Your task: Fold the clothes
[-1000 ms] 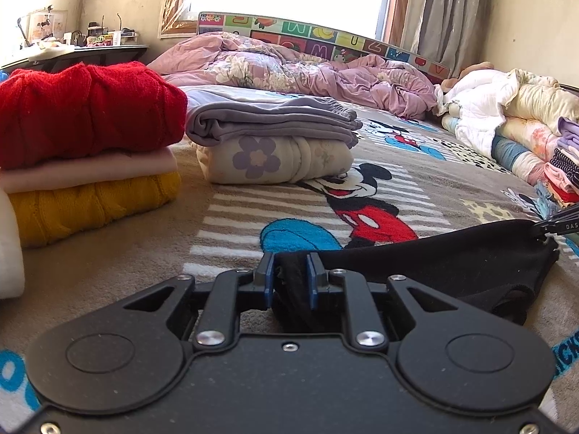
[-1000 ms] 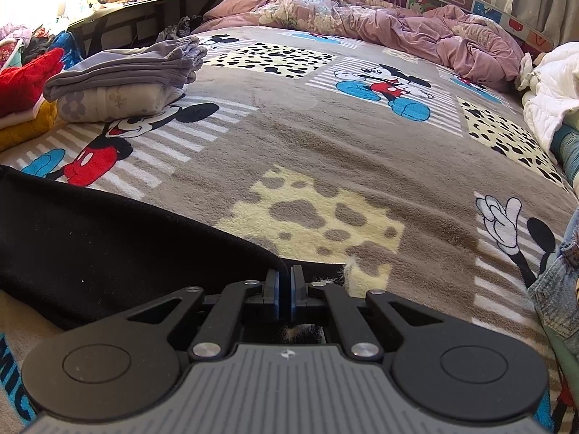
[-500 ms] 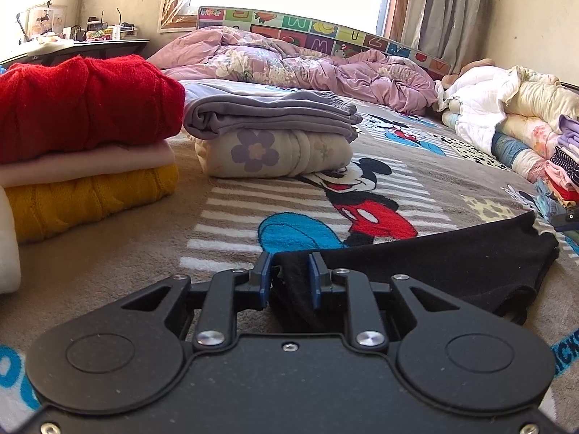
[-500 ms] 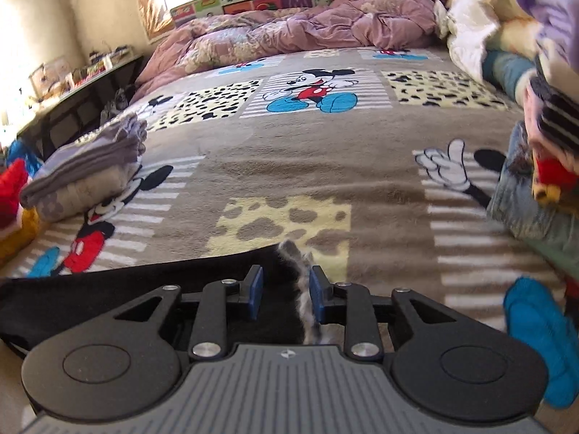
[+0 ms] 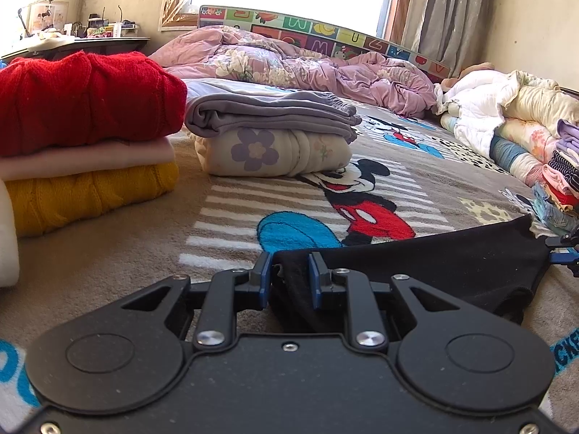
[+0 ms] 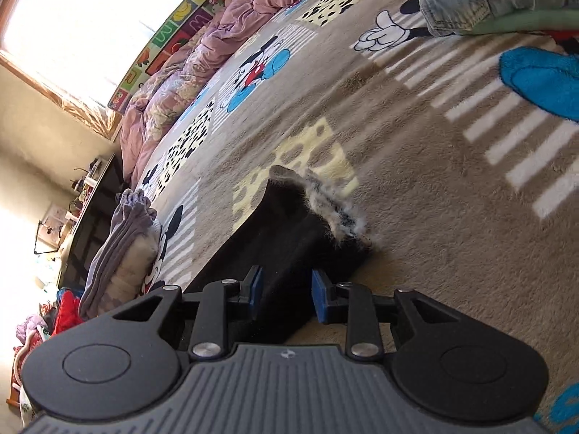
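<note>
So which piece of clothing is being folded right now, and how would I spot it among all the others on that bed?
Start at the cartoon-mouse blanket covering the bed, then look at its near edge, below the mouse's red shorts. There lies the black garment, spread flat between the two tools. Unlike the red, yellow and grey pieces stacked in folded piles farther back, it is plain black, lies apart from the piles, and has a fuzzy grey-white lining showing at one corner.

Your left tongs (image 5: 288, 279) are matte black: a broad flat body with 2 round raised discs, 2 angled link arms with triangular cut-outs, silver pivot screws and a small centre screw. The finger pads (image 5: 314, 281) are blue. Your right tongs (image 6: 286, 291) share that build, black links, 2 discs, silver screws, blue pads (image 6: 320, 298), but their body is a grey ribbed plate with a tiny mark at its top edge.
</note>
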The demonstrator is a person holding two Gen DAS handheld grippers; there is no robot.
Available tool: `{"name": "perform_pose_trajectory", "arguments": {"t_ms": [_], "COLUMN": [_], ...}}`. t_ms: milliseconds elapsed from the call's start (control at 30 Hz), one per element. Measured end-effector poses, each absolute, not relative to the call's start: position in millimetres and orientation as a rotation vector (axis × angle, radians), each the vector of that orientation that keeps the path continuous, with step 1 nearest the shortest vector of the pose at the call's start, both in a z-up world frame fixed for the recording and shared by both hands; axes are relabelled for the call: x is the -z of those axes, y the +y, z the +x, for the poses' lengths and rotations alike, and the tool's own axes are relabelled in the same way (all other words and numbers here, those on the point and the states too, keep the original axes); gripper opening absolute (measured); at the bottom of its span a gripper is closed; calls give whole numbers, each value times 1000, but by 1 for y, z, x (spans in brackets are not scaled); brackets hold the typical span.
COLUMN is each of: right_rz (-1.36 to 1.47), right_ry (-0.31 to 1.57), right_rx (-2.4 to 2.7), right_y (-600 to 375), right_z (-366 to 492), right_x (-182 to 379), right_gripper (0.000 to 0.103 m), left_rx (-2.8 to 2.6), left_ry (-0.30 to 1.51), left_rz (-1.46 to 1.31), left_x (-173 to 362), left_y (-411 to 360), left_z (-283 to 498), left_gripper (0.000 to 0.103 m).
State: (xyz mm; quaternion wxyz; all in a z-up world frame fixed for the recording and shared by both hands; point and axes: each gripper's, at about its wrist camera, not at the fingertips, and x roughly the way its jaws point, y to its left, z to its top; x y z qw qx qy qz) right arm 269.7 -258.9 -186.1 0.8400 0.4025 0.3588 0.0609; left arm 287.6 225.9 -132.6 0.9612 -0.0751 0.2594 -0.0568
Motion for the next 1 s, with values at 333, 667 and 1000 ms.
{"name": "perform_pose_trajectory", "arguments": {"t_ms": [333,667,1000], "right_rz": [929,926,924], "right_ry": [664,647,645], "right_rx": [-135,-138,-92], "right_y": [-264,-274,-274], "right_z": [269,262,257], "right_x": [200,194,213], "right_gripper": [9,8,8], "left_rx": [107,116,113], "left_ry": [538,535,543], "left_rz": [-150,-160,-154], "left_x": [134,134,135], "left_y": [225,227,227], "left_z": [290,288,291], "left_gripper": [19,20,23]}}
